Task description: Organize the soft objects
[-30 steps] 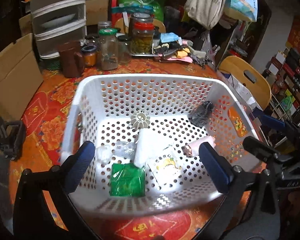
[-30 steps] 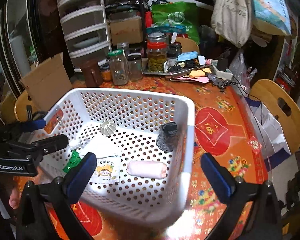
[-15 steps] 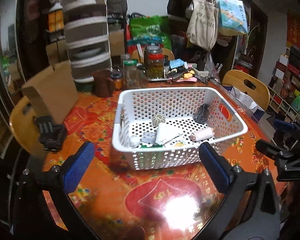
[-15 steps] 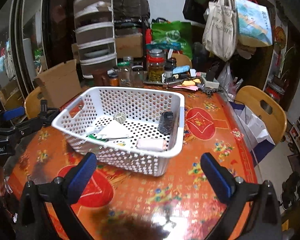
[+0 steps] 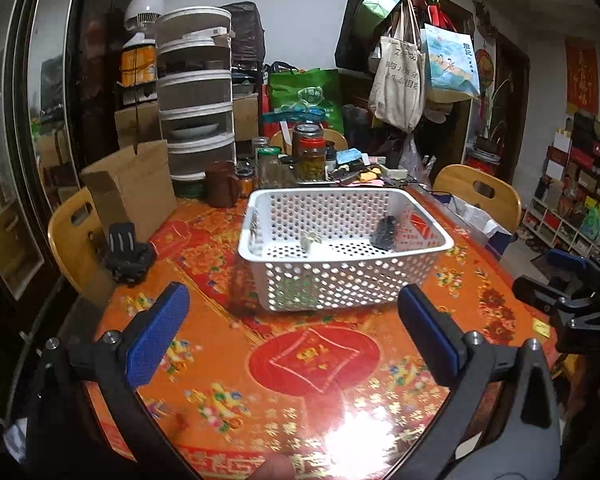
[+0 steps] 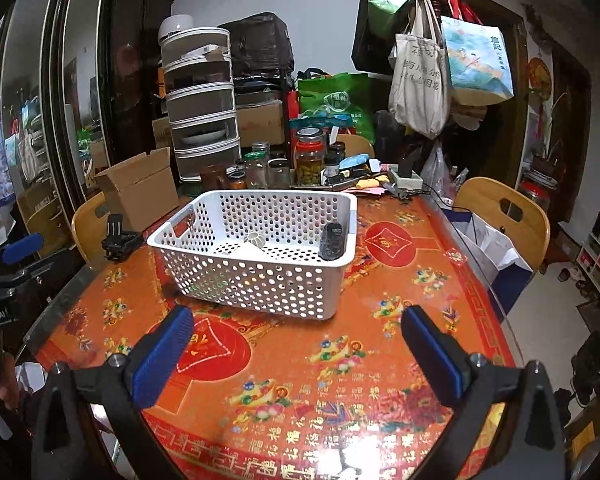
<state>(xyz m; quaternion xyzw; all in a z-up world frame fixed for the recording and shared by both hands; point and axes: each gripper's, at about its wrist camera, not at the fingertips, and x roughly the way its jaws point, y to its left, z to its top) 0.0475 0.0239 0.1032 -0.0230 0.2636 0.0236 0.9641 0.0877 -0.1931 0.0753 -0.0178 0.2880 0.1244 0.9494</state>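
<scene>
A white perforated basket (image 5: 340, 280) (image 6: 260, 284) stands on the orange patterned table. Inside it I see a dark rolled item (image 5: 385, 232) (image 6: 333, 240) leaning on the right wall and a small cream ribbed object (image 5: 310, 239) (image 6: 255, 239); the other contents are hidden by the near wall. My left gripper (image 5: 294, 336) is open and empty, well back from the basket near the table's front edge. My right gripper (image 6: 298, 346) is open and empty, also back from the basket. The right gripper shows at the right edge of the left wrist view (image 5: 568, 292).
Jars (image 5: 311, 156) and clutter line the table's far edge, with a cardboard box (image 5: 132, 188) and a black clamp (image 5: 125, 254) at the left. Wooden chairs (image 6: 500, 212) stand at both sides. A stacked drawer unit (image 5: 196, 112) stands behind.
Both grippers have pulled back and up from over the basket to the table's near side. The basket now looks small and far; its contents stay inside.
</scene>
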